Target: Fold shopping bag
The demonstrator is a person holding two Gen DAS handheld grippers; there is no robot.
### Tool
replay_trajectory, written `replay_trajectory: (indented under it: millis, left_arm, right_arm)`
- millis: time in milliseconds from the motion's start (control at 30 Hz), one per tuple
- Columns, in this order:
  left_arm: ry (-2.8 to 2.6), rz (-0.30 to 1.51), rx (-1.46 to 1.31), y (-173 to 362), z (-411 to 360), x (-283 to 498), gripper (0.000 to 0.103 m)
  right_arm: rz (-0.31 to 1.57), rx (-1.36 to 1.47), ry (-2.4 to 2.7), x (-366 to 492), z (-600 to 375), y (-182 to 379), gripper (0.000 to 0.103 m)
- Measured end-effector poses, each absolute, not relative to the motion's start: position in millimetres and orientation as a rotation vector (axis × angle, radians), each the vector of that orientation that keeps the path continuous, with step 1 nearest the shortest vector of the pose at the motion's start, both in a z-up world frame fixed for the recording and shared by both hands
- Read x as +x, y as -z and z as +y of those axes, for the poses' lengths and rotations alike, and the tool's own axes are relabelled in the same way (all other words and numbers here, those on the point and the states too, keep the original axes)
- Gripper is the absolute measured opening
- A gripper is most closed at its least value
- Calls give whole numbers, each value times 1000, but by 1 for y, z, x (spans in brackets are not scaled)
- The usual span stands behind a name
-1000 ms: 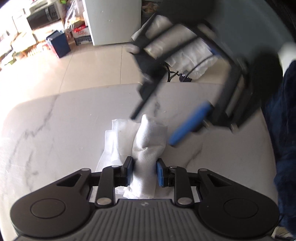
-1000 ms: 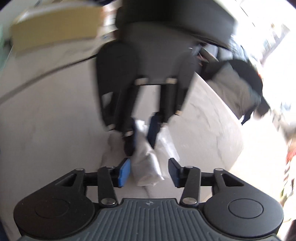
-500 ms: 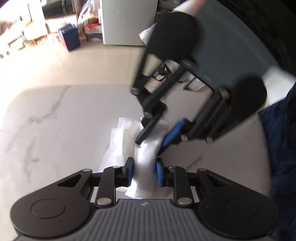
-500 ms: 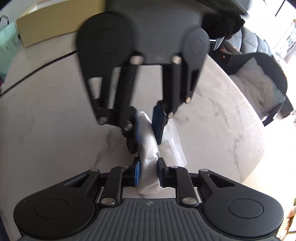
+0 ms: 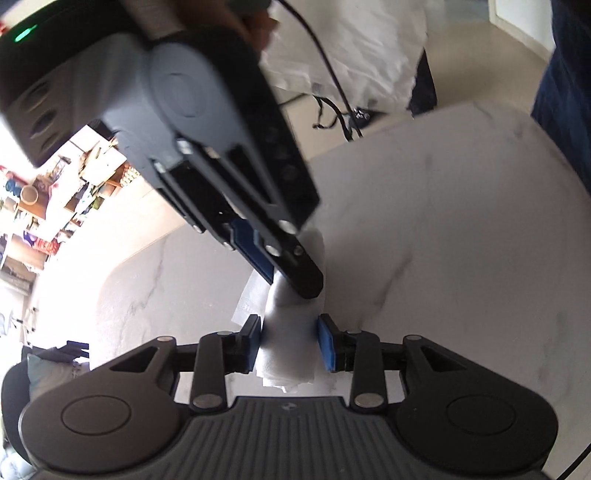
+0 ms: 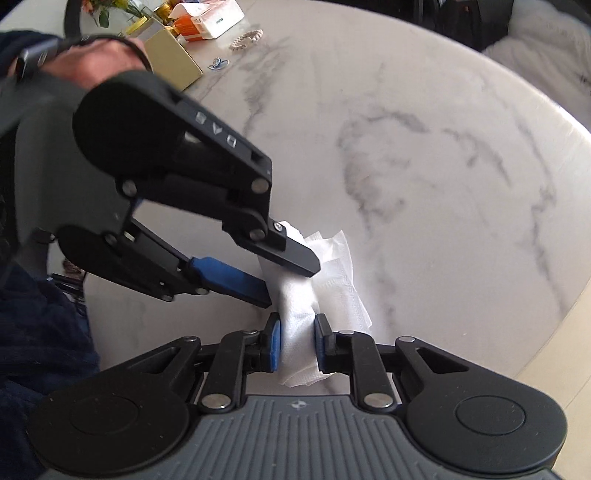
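The white shopping bag (image 5: 290, 347) is bunched into a thick roll over the white marble table (image 5: 461, 240). My left gripper (image 5: 290, 341) has its blue pads on both sides of one end of the roll. My right gripper (image 6: 297, 341) is shut on the other end of the bag (image 6: 299, 317). In the left wrist view the right gripper (image 5: 291, 275) comes in from the upper left onto the bag. In the right wrist view the left gripper (image 6: 290, 284) comes in from the left, its jaws straddling the roll. A loose flap (image 6: 340, 280) of the bag lies flat on the table.
At the far edge of the table stand a gold box (image 6: 171, 61), a white and orange carton (image 6: 205, 18) and a beaded bracelet (image 6: 245, 38). A crumpled white sheet (image 5: 354, 48) and black cables (image 5: 332, 110) lie beyond the table. A dark blue sleeve (image 6: 40, 332) is at left.
My right gripper has closed on the end of the rolled bag. Both grippers have turned together with the bag between them, so the room behind has swung sideways.
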State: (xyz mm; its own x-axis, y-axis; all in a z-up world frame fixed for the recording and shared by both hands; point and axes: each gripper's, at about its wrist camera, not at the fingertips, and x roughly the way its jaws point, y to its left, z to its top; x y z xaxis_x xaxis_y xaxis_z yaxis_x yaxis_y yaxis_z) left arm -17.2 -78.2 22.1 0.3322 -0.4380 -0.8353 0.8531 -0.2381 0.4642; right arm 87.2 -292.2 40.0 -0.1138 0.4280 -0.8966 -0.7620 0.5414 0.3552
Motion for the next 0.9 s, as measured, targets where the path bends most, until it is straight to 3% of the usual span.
replay_trajectory:
  millis: [100, 300, 500, 700, 900]
  left_arm:
    - [1280, 449, 1355, -2, -117, 15, 34]
    - [1312, 499, 1355, -8, -118, 22, 32]
    - [1356, 687, 1273, -19, -124, 44, 24]
    - [1394, 854, 1159, -26, -124, 70, 24]
    - [1436, 937, 1142, -33, -124, 81, 24]
  right_arm:
    - [1401, -272, -1055, 96, -297, -37, 20]
    - [1479, -143, -1047, 110, -311, -25, 22]
    - [1470, -99, -1002, 105, -306, -16, 24]
    - [1260, -233, -906, 73, -295, -32, 33]
    - [935, -422, -759, 5, -287, -49, 33]
